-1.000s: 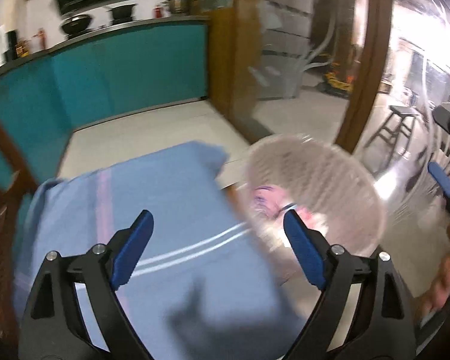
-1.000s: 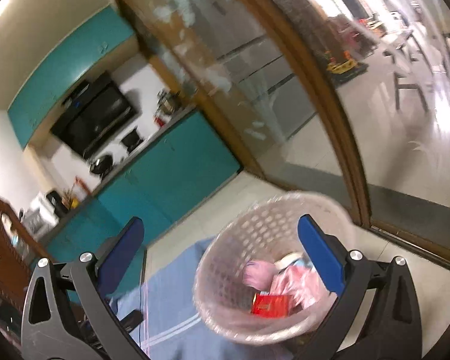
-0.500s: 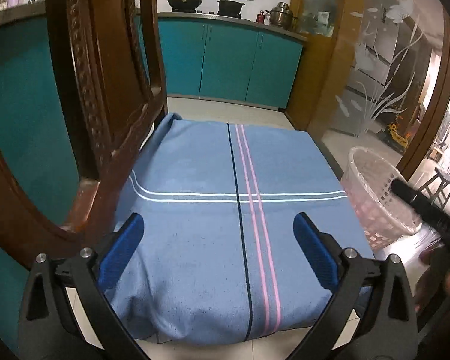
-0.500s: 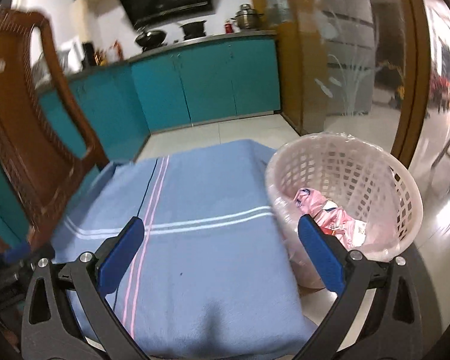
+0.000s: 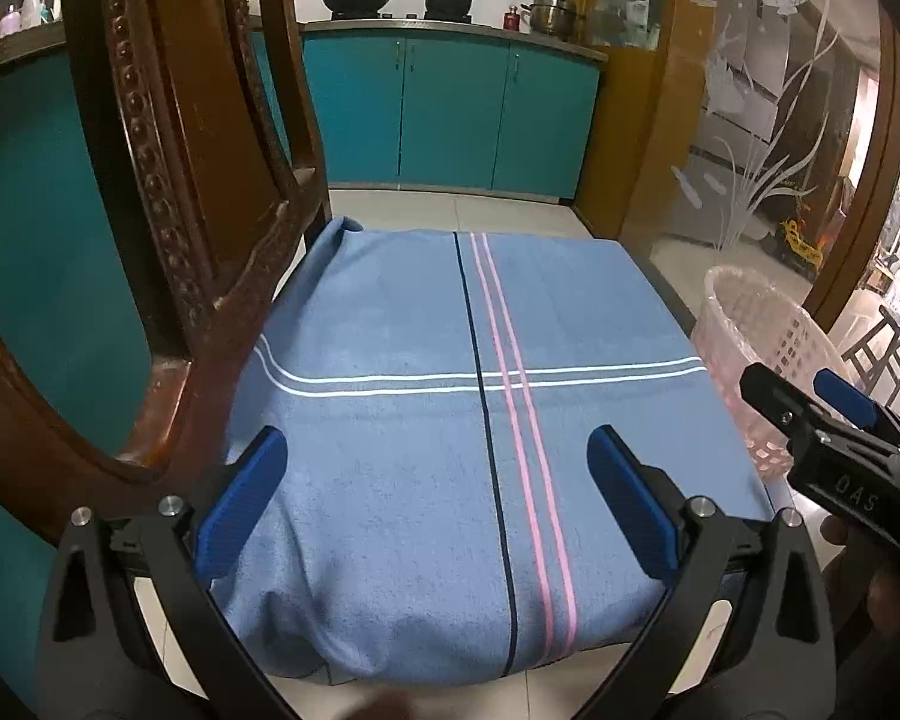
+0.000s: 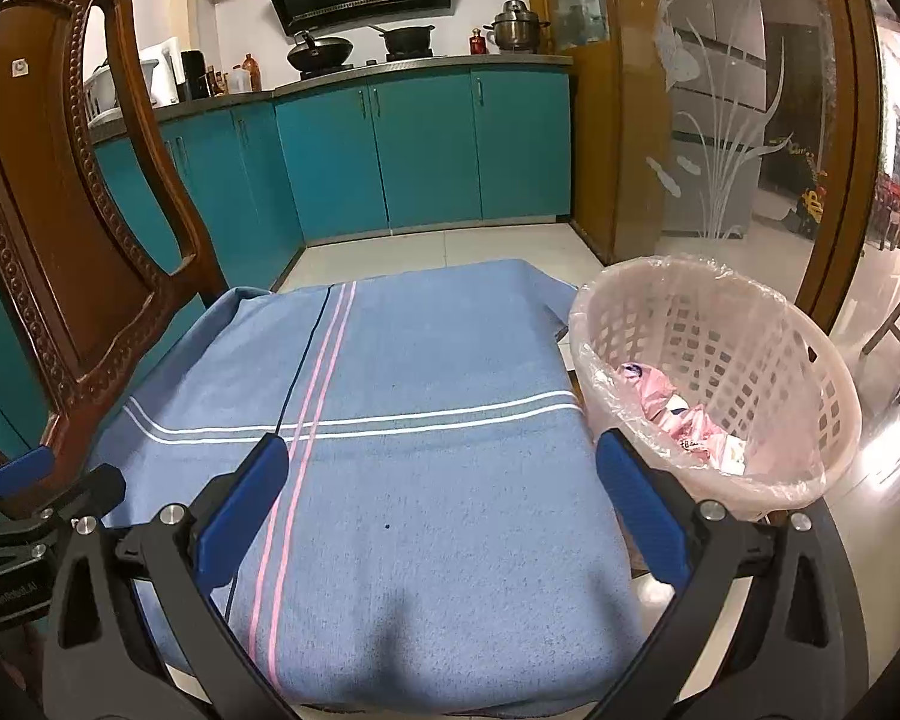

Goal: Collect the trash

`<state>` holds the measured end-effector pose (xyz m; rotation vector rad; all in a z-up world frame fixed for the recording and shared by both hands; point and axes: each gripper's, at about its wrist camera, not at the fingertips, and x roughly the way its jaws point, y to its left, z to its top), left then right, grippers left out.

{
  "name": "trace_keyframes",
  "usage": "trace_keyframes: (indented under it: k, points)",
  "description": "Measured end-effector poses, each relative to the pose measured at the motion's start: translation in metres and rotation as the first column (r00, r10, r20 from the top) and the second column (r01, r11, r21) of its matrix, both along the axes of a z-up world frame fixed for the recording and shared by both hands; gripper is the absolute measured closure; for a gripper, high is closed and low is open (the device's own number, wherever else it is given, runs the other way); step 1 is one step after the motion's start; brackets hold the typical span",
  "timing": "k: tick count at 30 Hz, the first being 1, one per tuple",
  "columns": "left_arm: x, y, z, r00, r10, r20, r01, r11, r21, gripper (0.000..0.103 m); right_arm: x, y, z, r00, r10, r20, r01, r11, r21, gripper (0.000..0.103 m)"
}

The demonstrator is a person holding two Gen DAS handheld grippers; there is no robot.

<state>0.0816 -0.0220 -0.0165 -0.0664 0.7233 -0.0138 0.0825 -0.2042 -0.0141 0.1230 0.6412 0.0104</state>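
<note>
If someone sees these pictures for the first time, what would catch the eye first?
Probably the blue striped cloth spread over the table in the middle. Next, the pink basket at its right edge, lined with plastic and holding crumpled wrappers. A carved wooden chair stands at the left.

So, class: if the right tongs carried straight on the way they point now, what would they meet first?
Most likely the blue cloth covering the table; the right tongs stand open and empty above it. Depth is uncertain.
</note>
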Motion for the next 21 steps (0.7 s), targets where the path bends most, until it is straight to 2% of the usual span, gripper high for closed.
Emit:
trace_keyframes:
  k: [4,9,13,21]
  points:
    - [0.002,0.0,-0.001,1.0,-0.013,-0.008,0.013,1.0,-0.025,0.003,0.0,0.0,0.0,1.0,0.0,0.0,0.0,1.0,0.004,0.003]
    - [0.001,-0.007,-0.004,1.0,-0.017,0.01,0.017,0.999,0.04,0.003,0.0,0.0,0.0,1.0,0.001,0.001,-0.001,1.0,0.008,0.003]
    - [0.0,-0.008,-0.004,1.0,-0.024,0.01,0.024,1.0,0.02,0.003,-0.001,0.0,0.001,1.0,0.003,0.005,-0.003,1.0,0.008,0.003]
    - [0.001,-0.012,-0.005,1.0,-0.029,0.002,0.029,0.999,0.03,0.003,-0.001,0.0,0.001,1.0,0.004,0.006,-0.004,1.0,0.009,0.003]
